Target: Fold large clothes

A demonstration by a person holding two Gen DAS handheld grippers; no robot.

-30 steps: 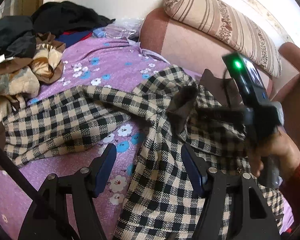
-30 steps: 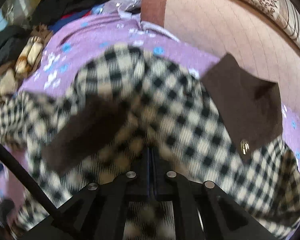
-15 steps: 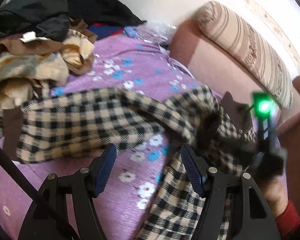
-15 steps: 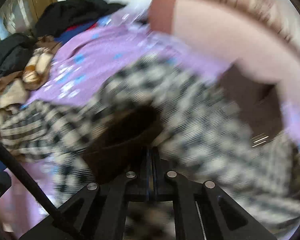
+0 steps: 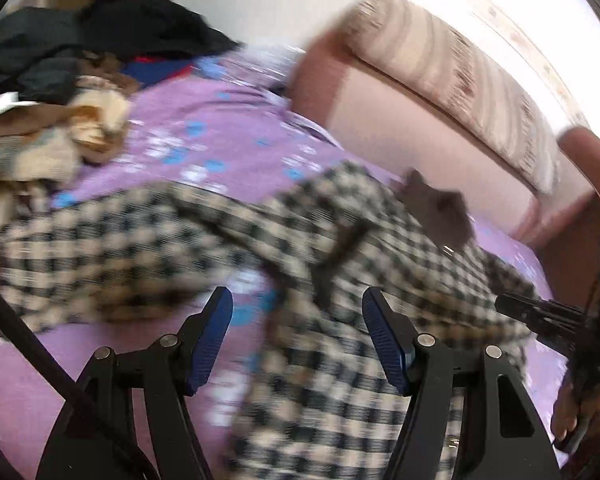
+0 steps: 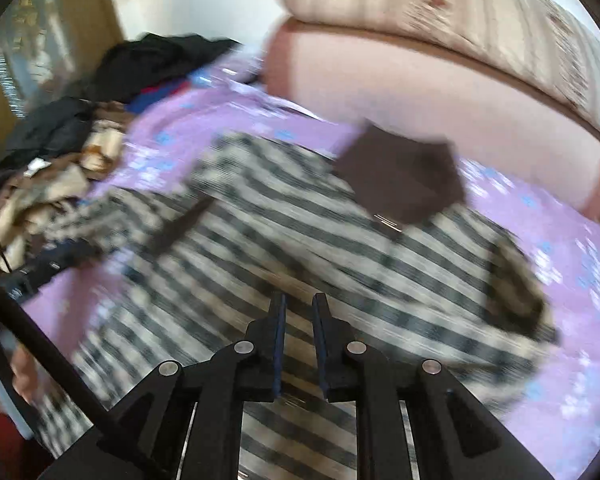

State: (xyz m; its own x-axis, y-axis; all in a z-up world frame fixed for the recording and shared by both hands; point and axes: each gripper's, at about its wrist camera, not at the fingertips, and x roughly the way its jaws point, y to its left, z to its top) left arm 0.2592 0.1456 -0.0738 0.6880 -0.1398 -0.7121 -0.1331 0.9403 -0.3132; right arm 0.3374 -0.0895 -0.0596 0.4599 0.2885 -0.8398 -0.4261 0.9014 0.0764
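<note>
Checked coat [image 6: 300, 240] lies spread on purple bed sheet [image 6: 580, 280]. Right gripper [image 6: 299, 320] jaws just opening, nothing between; left gripper [image 5: 296, 332] apart, empty. Fold placed; next: regrip an edge.

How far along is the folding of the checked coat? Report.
Early. Done: one sleeve of the checked coat lies across its body. In hand: nothing; right gripper jaws have just been opening, left gripper open above it. Left: remaining folds, plus the clothes pile.
</note>
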